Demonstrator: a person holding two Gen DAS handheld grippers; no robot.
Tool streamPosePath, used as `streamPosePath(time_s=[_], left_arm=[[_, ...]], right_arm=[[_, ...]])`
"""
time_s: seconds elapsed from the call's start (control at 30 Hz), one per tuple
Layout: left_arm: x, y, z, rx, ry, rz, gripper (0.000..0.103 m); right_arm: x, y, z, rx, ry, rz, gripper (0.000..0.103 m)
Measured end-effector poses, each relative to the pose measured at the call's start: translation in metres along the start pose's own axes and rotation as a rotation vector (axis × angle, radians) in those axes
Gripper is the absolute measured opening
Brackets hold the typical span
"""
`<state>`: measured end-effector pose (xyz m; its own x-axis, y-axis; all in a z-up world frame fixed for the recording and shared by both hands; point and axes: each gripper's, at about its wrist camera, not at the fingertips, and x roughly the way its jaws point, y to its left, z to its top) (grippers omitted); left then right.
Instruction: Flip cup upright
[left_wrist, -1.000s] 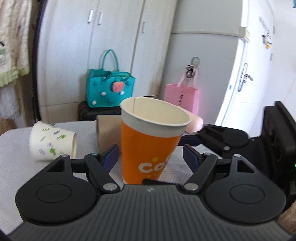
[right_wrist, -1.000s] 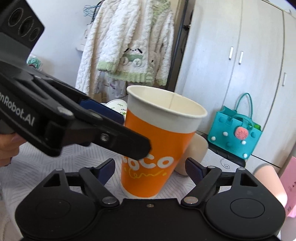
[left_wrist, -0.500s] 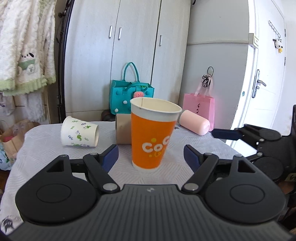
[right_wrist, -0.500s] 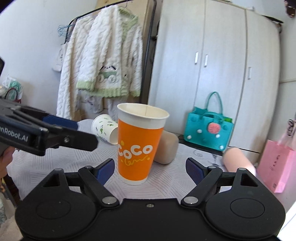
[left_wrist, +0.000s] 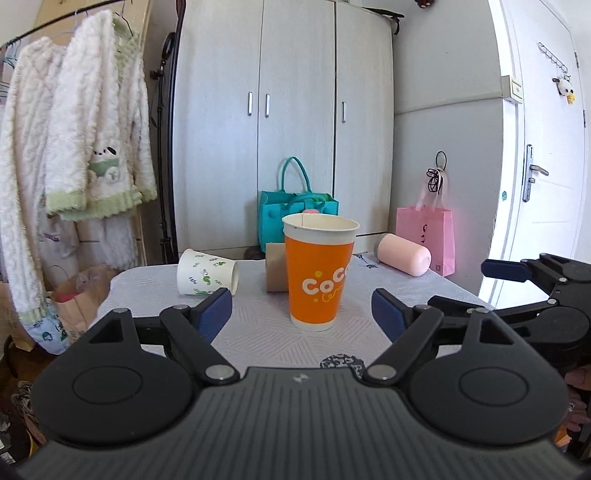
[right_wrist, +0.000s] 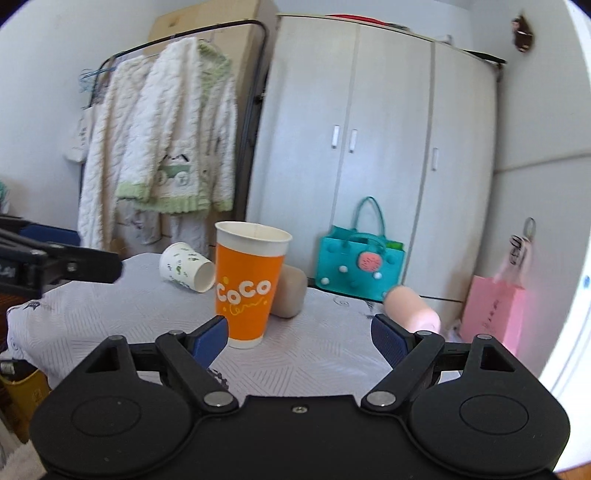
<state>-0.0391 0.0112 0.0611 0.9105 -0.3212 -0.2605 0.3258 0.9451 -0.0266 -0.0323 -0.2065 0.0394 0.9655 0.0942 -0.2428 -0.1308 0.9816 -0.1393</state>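
An orange paper cup (left_wrist: 318, 271) with white "CoCo" lettering stands upright, mouth up, on the white table (left_wrist: 258, 332); it also shows in the right wrist view (right_wrist: 249, 284). My left gripper (left_wrist: 302, 310) is open and empty, a little short of the cup. My right gripper (right_wrist: 298, 334) is open and empty, with the cup just beyond its left finger. A white cup with green prints (left_wrist: 207, 272) lies on its side at the left. A tan cup (left_wrist: 275, 267) lies behind the orange one. A pink cup (left_wrist: 404, 254) lies at the right.
The right gripper shows at the right edge of the left wrist view (left_wrist: 546, 295). A teal bag (right_wrist: 360, 271) and a pink bag (right_wrist: 493, 314) stand beyond the table by the wardrobe. Clothes hang on a rack (right_wrist: 162, 147) at the left.
Both grippers have pulled back from the orange cup, which stands free on the table. It looks smaller and farther away in both views.
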Motion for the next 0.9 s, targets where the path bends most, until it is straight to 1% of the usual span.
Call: streamPosePath(time_s=[0.13, 0.23, 0.27, 0.3, 0.37, 0.5, 0.67, 0.8, 0.9], left_arm=[[-0.009, 0.001, -0.007, -0.037, -0.018, 0.031, 0.092], [-0.011, 0.003, -0.013, -0.05, -0.023, 0.043, 0.096], [-0.012, 0.003, -0.015, -0.047, -0.029, 0.046, 0.098], [-0.013, 0.003, -0.017, -0.046, -0.038, 0.05, 0.103], [-0.014, 0.005, -0.021, -0.052, -0.05, 0.059, 0.103], [-0.012, 0.009, -0.027, -0.073, -0.042, 0.063, 0.103], [-0.012, 0.01, -0.035, -0.067, -0.047, 0.103, 0.103], [-0.014, 0.013, -0.039, -0.089, -0.066, 0.077, 0.103], [-0.014, 0.013, -0.044, -0.102, -0.061, 0.079, 0.103]], right_arm=[[-0.011, 0.003, -0.006, 0.033, -0.014, -0.025, 0.091], [-0.018, 0.004, -0.009, 0.071, -0.029, -0.02, 0.093], [-0.019, 0.004, -0.01, 0.082, -0.033, -0.017, 0.102], [-0.02, 0.005, -0.011, 0.09, -0.039, -0.019, 0.103], [-0.022, 0.007, -0.014, 0.102, -0.049, -0.034, 0.103], [-0.022, 0.012, -0.018, 0.116, -0.05, -0.054, 0.103], [-0.023, 0.014, -0.021, 0.138, -0.062, -0.073, 0.103], [-0.025, 0.017, -0.025, 0.13, -0.072, -0.099, 0.103], [-0.025, 0.017, -0.029, 0.145, -0.073, -0.115, 0.103]])
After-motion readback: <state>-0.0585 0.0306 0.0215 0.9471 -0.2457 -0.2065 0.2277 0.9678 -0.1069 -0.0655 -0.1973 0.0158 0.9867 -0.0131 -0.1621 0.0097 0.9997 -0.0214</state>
